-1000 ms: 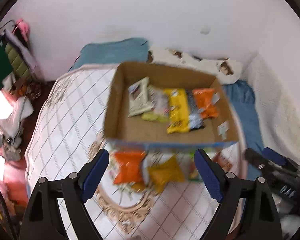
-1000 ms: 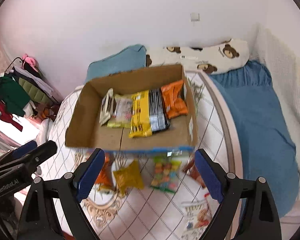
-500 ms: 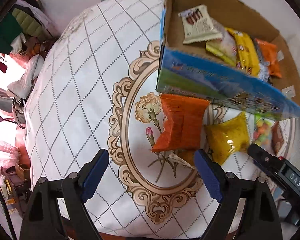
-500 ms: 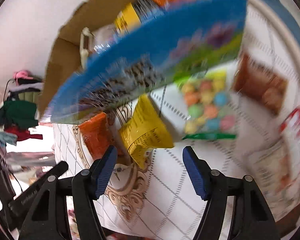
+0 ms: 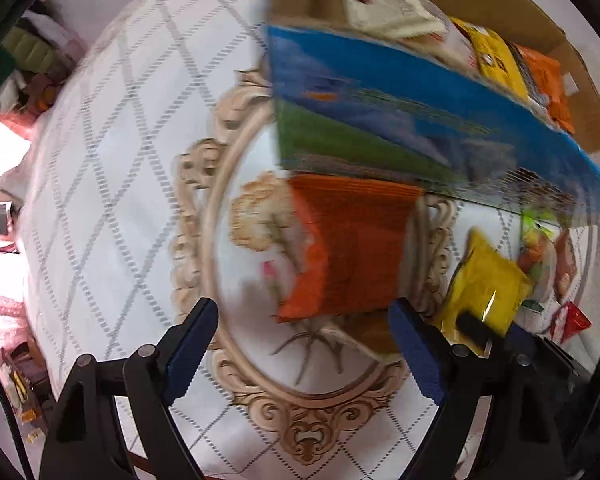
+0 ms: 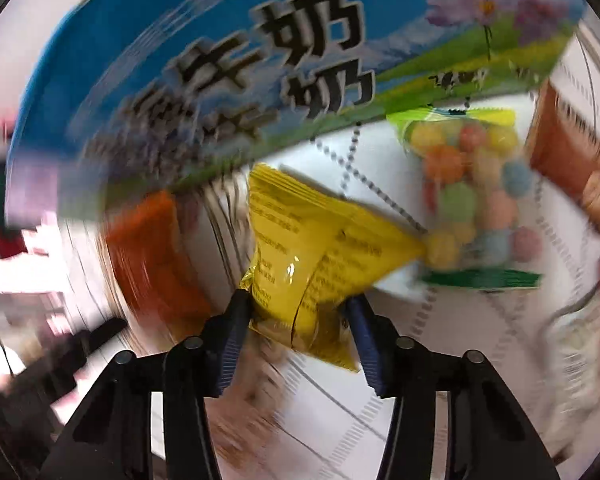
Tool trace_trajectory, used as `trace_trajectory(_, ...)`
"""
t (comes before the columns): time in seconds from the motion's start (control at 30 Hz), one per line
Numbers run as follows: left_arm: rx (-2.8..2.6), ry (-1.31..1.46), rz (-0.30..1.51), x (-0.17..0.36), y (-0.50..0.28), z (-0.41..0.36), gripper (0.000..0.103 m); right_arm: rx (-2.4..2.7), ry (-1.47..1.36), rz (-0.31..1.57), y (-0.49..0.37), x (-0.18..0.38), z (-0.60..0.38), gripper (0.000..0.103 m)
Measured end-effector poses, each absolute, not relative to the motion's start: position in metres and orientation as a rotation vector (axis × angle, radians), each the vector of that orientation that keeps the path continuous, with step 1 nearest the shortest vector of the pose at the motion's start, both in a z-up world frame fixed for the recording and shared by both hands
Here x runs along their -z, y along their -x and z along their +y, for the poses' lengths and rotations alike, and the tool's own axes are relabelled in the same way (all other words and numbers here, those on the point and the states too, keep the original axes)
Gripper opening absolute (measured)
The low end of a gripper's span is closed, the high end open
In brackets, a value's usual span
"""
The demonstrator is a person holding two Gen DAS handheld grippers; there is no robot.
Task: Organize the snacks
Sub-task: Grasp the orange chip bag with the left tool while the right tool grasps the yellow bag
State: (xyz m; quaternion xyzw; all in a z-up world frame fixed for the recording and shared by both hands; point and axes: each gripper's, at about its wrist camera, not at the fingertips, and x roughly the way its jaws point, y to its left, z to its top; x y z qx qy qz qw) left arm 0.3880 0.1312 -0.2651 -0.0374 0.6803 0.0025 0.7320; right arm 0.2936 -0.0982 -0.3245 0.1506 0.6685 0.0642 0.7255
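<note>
Right claw [image 6: 298, 312] closing on yellow snack packet [image 6: 312, 256], pads already pressing packet's lower end, foil crumpling between them. Packet lying on white patterned counter [image 6: 440, 340], just below printed blue wall of cardboard box [image 6: 228, 60]. Left claw [image 5: 304, 340] standing spread wide, nothing between pads, hovering over orange packet [image 5: 348, 248] resting against box front. Bag of coloured candy balls [image 6: 476, 200] lying right of yellow packet, brown packet [image 6: 572, 168] beyond it. More snacks sitting inside box.
</note>
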Motion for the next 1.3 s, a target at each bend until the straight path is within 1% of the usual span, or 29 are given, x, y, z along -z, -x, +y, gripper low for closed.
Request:
trace_trajectory(0.13, 0.047, 0.082, 1.54, 0.284, -0.4, 0.116, 0.087, -0.152, -0.126, 1.514, -0.279, 0.318, -0.097, 0.053)
trace_trajectory(0.23, 0.05, 0.069, 1.522, 0.294, -0.406, 0.11, 0.087, -0.091, -0.106, 1.486, -0.277, 0.309, -0.101, 0.068)
trace_trajectory(0.27, 0.042, 0.063, 1.501, 0.294, -0.407, 0.11, 0.078, -0.069, -0.11, 1.464, -0.275, 0.304, -0.103, 0.071)
trace_trajectory(0.3, 0.041, 0.065, 1.488, 0.294, -0.406, 0.11, 0.059, -0.061, -0.127, 1.45, -0.272, 0.301, -0.104, 0.071)
trace_trajectory(0.33, 0.039, 0.059, 1.488, 0.296, -0.406, 0.111, 0.054, -0.054, -0.148, 1.442, -0.272, 0.297, -0.105, 0.071)
trace_trajectory(0.37, 0.039, 0.06, 1.489, 0.296, -0.403, 0.113, 0.052, -0.045, -0.162, 1.433, -0.269, 0.295, -0.106, 0.071)
trace_trajectory(0.43, 0.036, 0.067, 1.486, 0.294, -0.397, 0.12, 0.051, -0.041, -0.181, 1.407, -0.261, 0.292, -0.106, 0.071)
trace_trajectory(0.53, -0.004, 0.076, 1.489, 0.287, -0.38, 0.141, 0.051, -0.023, -0.119, 1.351, -0.255, 0.288, -0.093, 0.071)
trace_trajectory(0.73, -0.104, 0.154, 1.534, 0.29, -0.348, 0.191, 0.051, -0.018, -0.127, 1.367, -0.265, 0.322, -0.067, 0.071)
trace_trajectory(0.8, -0.117, 0.194, 1.562, 0.295, -0.336, 0.202, 0.051, -0.012, -0.129, 1.375, -0.269, 0.332, -0.063, 0.058)
trace_trajectory(0.83, -0.108, 0.218, 1.577, 0.297, -0.329, 0.204, 0.051, -0.02, -0.128, 1.378, -0.268, 0.334, -0.062, 0.056)
trace_trajectory(0.87, -0.099, 0.233, 1.588, 0.299, -0.324, 0.205, 0.051, -0.036, -0.127, 1.385, -0.267, 0.333, -0.062, 0.053)
trace_trajectory(0.93, -0.076, 0.242, 1.612, 0.302, -0.304, 0.203, 0.051, -0.088, -0.125, 1.426, -0.262, 0.328, -0.065, 0.051)
trace_trajectory(1.1, -0.034, 0.261, 1.658, 0.319, -0.275, 0.189, 0.051, -0.208, -0.157, 1.574, -0.223, 0.327, -0.079, 0.051)
trace_trajectory(1.3, -0.03, 0.213, 1.68, 0.348, -0.267, 0.181, 0.053, -0.171, -0.213, 1.627, -0.203, 0.351, -0.083, 0.051)
